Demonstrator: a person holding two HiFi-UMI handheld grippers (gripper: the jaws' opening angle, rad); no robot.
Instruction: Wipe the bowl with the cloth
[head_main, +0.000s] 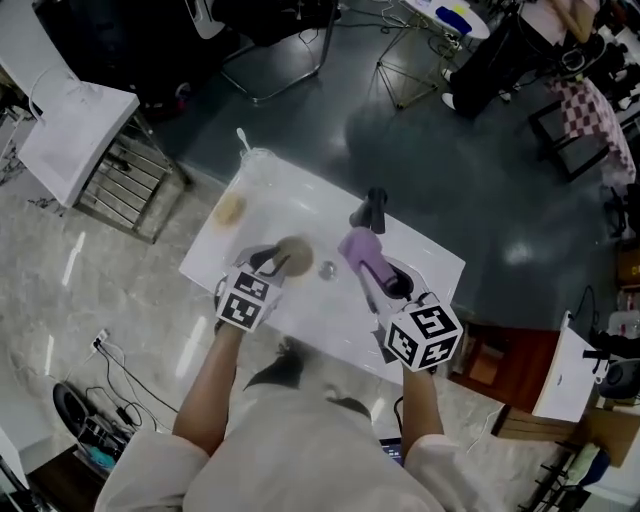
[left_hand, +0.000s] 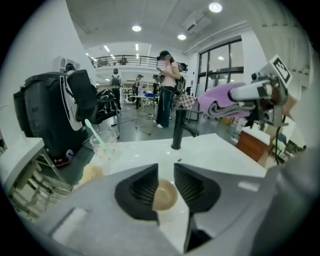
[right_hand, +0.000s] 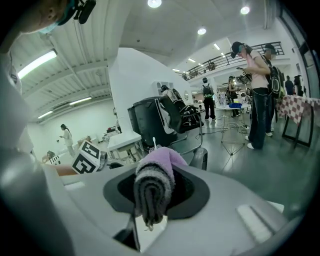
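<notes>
A small tan bowl (head_main: 295, 253) rests on the white table (head_main: 320, 312). My left gripper (head_main: 283, 263) is at the bowl, open. In the left gripper view the bowl (left_hand: 165, 195) shows in the gap between the ribbed pads (left_hand: 142, 189), and neither pad presses on it. My right gripper (head_main: 374, 272) is shut on a folded purple cloth (head_main: 359, 249), held above the table just right of the bowl. The cloth (right_hand: 155, 184) fills the jaws in the right gripper view and also shows from the left gripper view (left_hand: 220, 99).
A black tap (head_main: 372, 210) stands at the table's far edge. A clear plastic cup with a spoon (head_main: 252, 160) and a tan lump (head_main: 231, 209) sit at the far left. A small shiny piece (head_main: 327, 269) lies beside the bowl. People stand in the hall behind.
</notes>
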